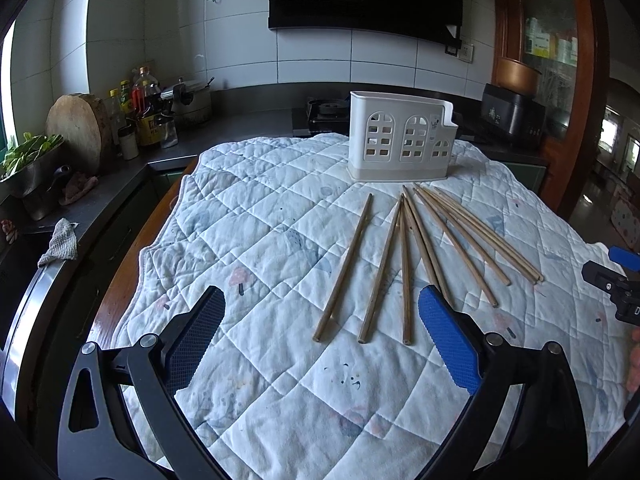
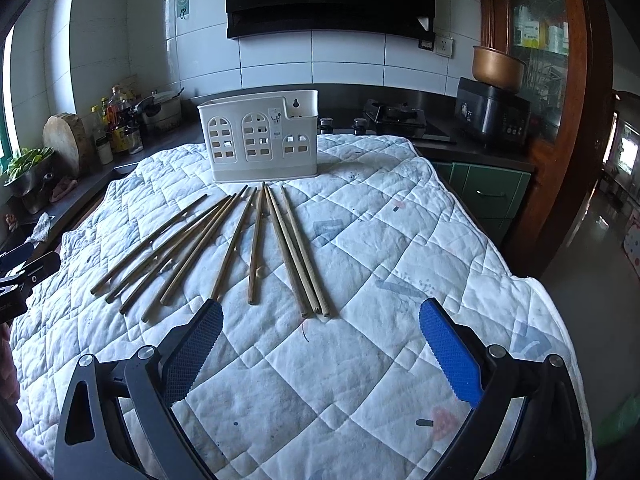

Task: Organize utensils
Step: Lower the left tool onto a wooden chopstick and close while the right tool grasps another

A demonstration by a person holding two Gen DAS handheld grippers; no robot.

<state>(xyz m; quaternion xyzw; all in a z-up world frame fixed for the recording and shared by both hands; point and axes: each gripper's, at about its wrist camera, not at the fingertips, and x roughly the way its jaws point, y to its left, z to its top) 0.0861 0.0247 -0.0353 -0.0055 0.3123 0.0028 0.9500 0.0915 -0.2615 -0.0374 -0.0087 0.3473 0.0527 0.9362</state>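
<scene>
Several wooden chopsticks [image 1: 406, 268] lie fanned out on a white quilted cloth [image 1: 260, 216], tips toward a white plastic utensil holder [image 1: 400, 140] standing behind them. My left gripper [image 1: 322, 300] is open and empty, just in front of the chopsticks' near ends. In the right wrist view the same chopsticks [image 2: 256, 248] and holder [image 2: 260, 136] show. My right gripper [image 2: 322, 312] is open and empty, close to the near ends of the right-hand chopsticks. The right gripper also shows at the left wrist view's right edge [image 1: 616, 280]; the left gripper shows at the right wrist view's left edge [image 2: 24, 276].
The cloth covers a wooden table [image 1: 128, 264]. A dark counter [image 1: 240, 128] runs behind and to the left with bottles [image 1: 140, 108], a round chopping block [image 1: 80, 128], a bowl of greens [image 1: 28, 160], a gas stove [image 2: 396, 120] and a rice cooker [image 2: 492, 112].
</scene>
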